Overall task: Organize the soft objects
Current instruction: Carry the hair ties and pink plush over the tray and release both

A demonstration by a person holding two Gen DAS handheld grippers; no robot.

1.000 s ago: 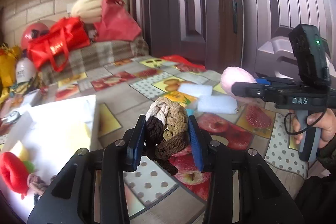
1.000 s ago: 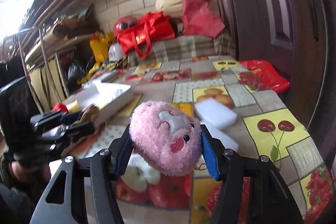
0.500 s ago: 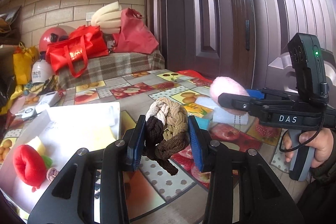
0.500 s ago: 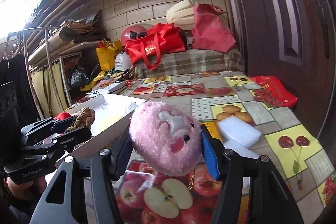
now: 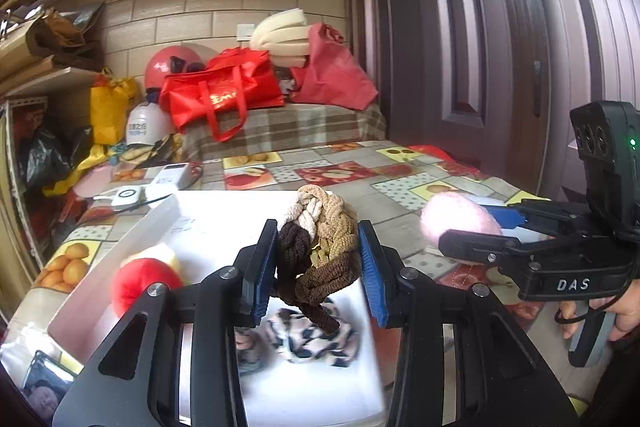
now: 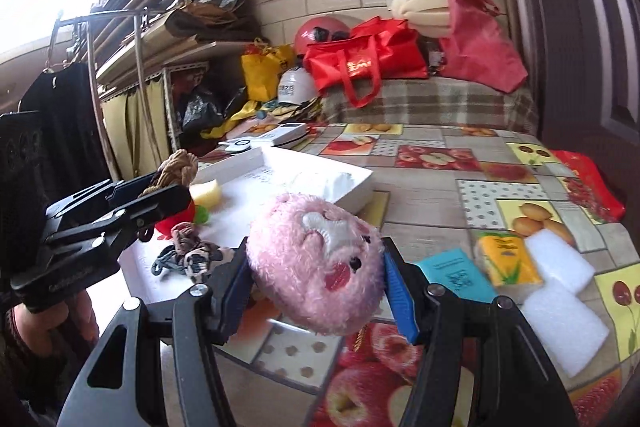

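Two soft things are in hand: the left gripper (image 5: 318, 269) is closed on a braided brown knot (image 5: 320, 243) at frame centre, hanging above the white tray (image 5: 256, 211); the right gripper (image 6: 316, 285) squeezes a pink plush (image 6: 314, 261) over the desk (image 6: 424, 203). Best lower the knot before letting go, into bare tray space. A red plush (image 5: 140, 283) at lower left and a spotted scrunchie (image 5: 316, 341) directly beneath crowd the drop.
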